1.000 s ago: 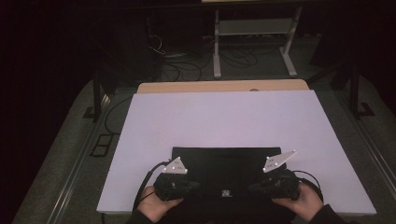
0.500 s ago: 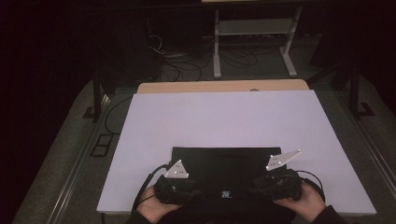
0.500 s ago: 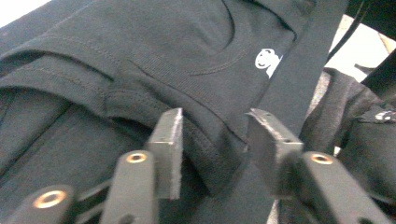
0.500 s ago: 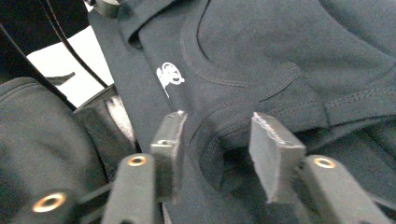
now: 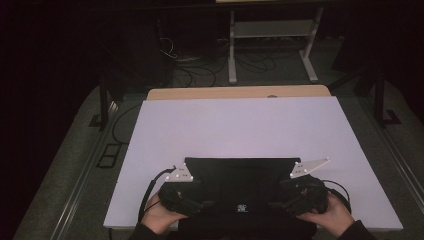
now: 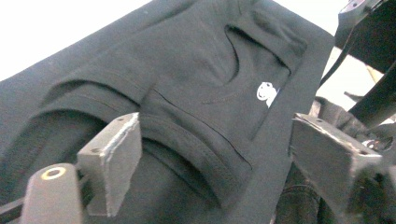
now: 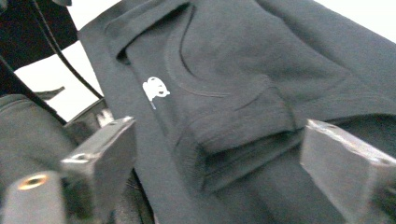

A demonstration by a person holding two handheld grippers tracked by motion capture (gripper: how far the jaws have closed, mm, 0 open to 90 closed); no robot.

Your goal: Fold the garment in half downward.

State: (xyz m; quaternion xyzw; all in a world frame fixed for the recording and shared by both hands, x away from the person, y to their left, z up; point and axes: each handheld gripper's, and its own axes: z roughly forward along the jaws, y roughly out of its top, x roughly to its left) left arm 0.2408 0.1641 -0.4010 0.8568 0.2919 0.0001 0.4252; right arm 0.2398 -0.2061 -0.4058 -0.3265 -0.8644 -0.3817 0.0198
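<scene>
The black shirt [image 5: 240,187] (folded, white logo up) lay at the worktop's [image 5: 240,125] near edge. The left claw [image 6: 210,158] and right claw [image 7: 215,158] had just been opening; both stood wide over its near corners, gripping nothing.

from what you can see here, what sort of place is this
Probably a lab or workshop set up for recording, not a home: a plain white table stands on a dim floor, loose cables trail behind it, and a bare metal stand is at the back.
</scene>
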